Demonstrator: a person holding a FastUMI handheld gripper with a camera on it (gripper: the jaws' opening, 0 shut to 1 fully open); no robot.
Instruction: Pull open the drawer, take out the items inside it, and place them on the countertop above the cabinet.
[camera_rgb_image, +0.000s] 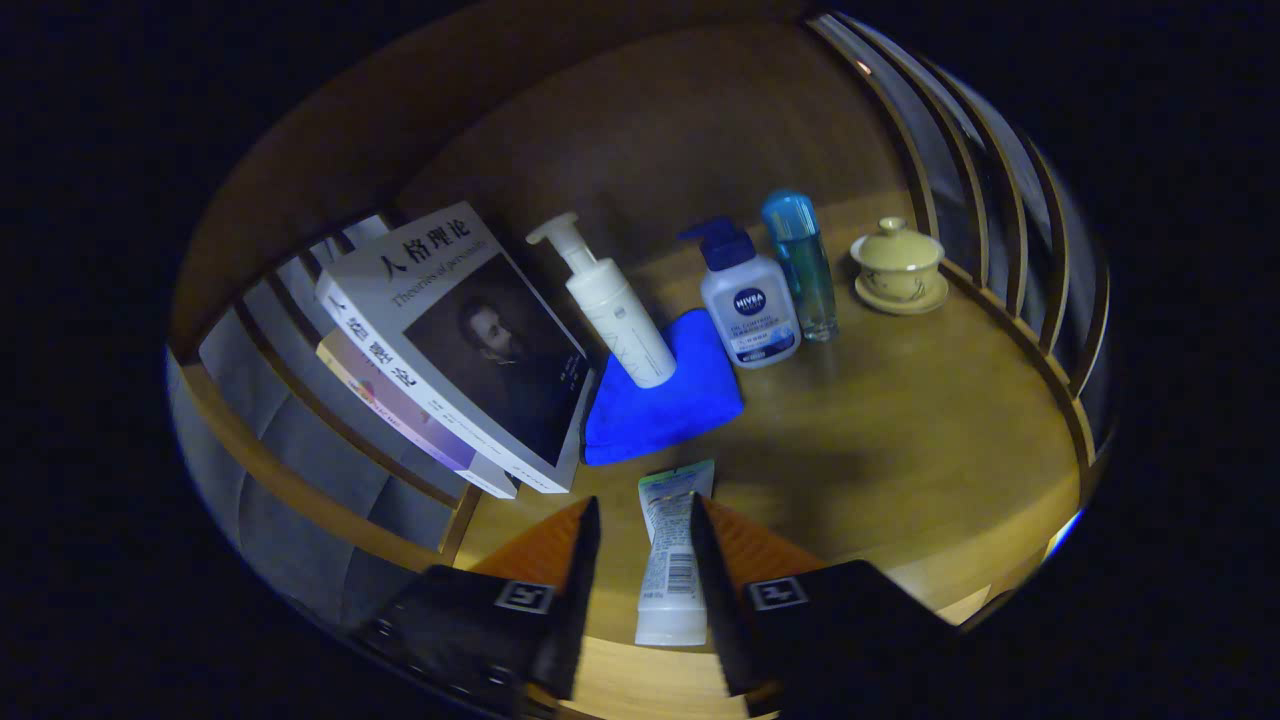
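A white tube (672, 560) lies on the wooden countertop (900, 430) between my fingers, its cap end toward me. My gripper (643, 505) is open: the right finger touches the tube's side, and bare wood shows between the left finger and the tube. Just beyond the fingertips lies a folded blue cloth (665, 400). On the cloth's far edge stands a white pump bottle (610, 300). To its right stand a white bottle with a dark blue pump (748, 300) and a clear blue bottle (800, 265).
Two stacked books (450, 340) lie to the left of the cloth, by the left rail. A yellow lidded cup on a saucer (897, 265) stands at the far right corner. Wooden railings (1010, 250) border both sides, and a wooden back panel (650, 130) closes the rear.
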